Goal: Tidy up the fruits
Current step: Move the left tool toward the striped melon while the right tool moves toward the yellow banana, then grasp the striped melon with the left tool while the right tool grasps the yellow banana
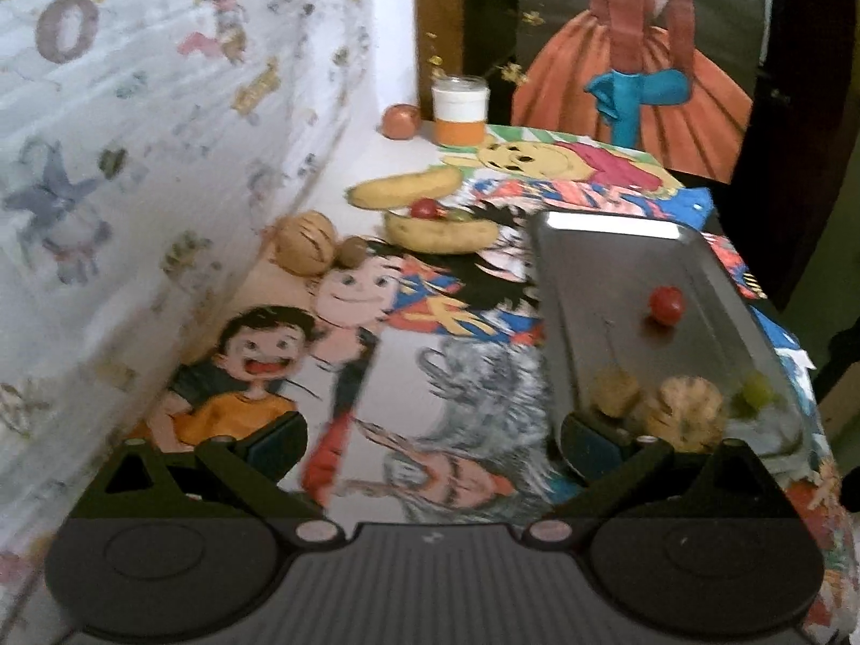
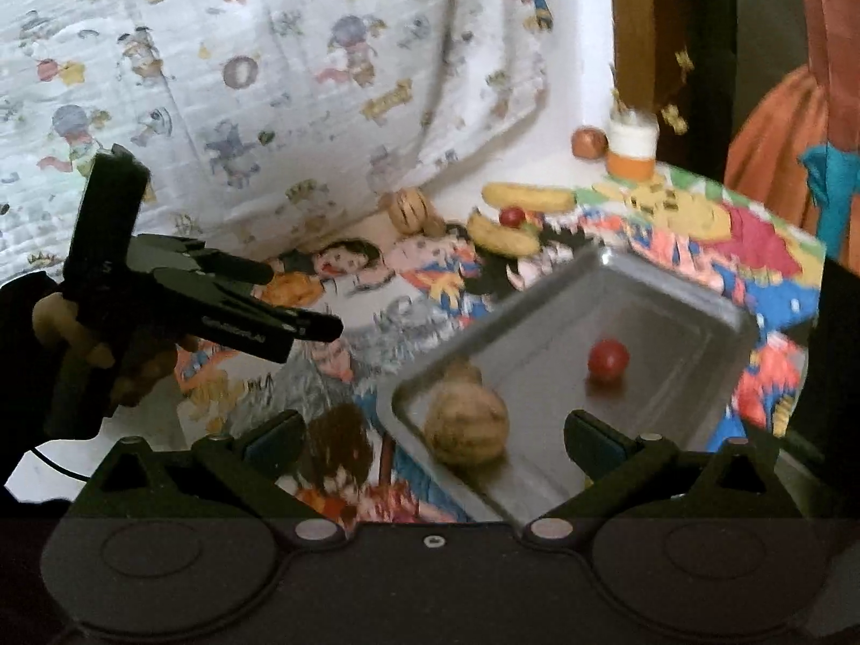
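Observation:
A grey metal tray (image 1: 586,279) (image 2: 661,290) lies on the cartoon-print cloth. In it are a red cherry tomato (image 1: 666,305) (image 2: 608,359), a walnut (image 1: 685,413) (image 2: 466,430), a smaller nut (image 1: 615,392) and a green grape (image 1: 755,396). Outside the tray lie two bananas (image 1: 406,188) (image 2: 529,196) with a red fruit (image 1: 424,208) between them, and a walnut (image 1: 303,242) (image 2: 408,209). My left gripper (image 1: 430,443) is open and empty over the cloth beside the tray; it also shows in the right wrist view (image 2: 301,295). My right gripper (image 2: 430,443) is open, with the tray's walnut between its fingers.
A jar with an orange base (image 1: 460,110) (image 2: 633,148) and a brown round fruit (image 1: 400,121) (image 2: 588,142) stand at the far table edge. A patterned white quilt (image 1: 134,161) rises along the left. An orange dress (image 1: 634,97) hangs behind the table.

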### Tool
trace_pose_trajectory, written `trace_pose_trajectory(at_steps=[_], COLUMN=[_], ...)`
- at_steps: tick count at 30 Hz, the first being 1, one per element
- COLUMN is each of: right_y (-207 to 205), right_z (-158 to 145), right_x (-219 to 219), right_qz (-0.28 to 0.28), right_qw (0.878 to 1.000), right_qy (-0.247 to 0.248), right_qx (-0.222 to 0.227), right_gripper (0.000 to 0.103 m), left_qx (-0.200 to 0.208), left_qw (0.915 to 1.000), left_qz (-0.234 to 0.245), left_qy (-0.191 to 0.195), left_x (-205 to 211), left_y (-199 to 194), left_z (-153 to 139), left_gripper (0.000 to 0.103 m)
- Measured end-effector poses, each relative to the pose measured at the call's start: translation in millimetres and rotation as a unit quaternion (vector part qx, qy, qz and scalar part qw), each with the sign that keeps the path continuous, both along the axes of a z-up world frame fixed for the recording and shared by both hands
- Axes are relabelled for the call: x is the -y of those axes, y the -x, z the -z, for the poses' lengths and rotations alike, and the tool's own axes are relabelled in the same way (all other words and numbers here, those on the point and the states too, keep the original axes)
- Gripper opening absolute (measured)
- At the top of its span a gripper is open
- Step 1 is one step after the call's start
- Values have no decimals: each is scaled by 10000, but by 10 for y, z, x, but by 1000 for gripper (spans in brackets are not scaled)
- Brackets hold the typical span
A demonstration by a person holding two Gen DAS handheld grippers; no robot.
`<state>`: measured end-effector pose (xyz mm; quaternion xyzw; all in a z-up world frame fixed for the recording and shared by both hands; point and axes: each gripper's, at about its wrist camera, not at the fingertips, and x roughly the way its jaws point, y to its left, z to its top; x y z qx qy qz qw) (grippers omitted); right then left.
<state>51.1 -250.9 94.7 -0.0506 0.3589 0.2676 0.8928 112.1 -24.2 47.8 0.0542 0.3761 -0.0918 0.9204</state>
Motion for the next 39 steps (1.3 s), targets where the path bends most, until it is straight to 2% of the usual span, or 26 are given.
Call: trace_pose_trajectory(at_steps=[5,9,13,18,21,25,29,32,36,39], right_y=[-141,-261,-418,-683,-818,-1002,-1232,-1401,-1609,-1708], right_z=[-153,-400,-651,-816,-863,-911,-861,-711,-385,-107], right_x=[-67,-2,101,151,139,50,-74,-191,-394,-567], right_qz=[-20,104,277,495,512,329,95,-179,-765,-1221], right_qw=[9995,9971,9921,9867,9851,9825,9782,9746,9671,9563], right_qy=[-9,-96,-218,-236,-173,176,594,930,1395,1779], right_qx=[330,749,1204,1528,1631,1824,1988,2029,1988,1973], right_gripper=[102,102,102,102,102,102,102,102,102,100], left_qx=[60,230,403,511,551,675,752,744,688,626], left_qw=[9995,9985,9973,9965,9960,9949,9939,9930,9921,9913], left_qz=[-259,-376,-526,-607,-670,-707,-803,-917,-1035,-1122], left_qy=[-192,-336,-315,-276,-225,-243,-117,8,149,291], left_x=[-165,-267,-367,-415,-420,-394,-404,-424,-447,-458], left_y=[-145,-234,-340,-474,-543,-612,-705,-806,-945,-1055], left_z=[-79,-185,-290,-286,-239,-191,-171,-146,-99,-43], left_gripper=[103,103,103,103,103,103,103,103,103,103])
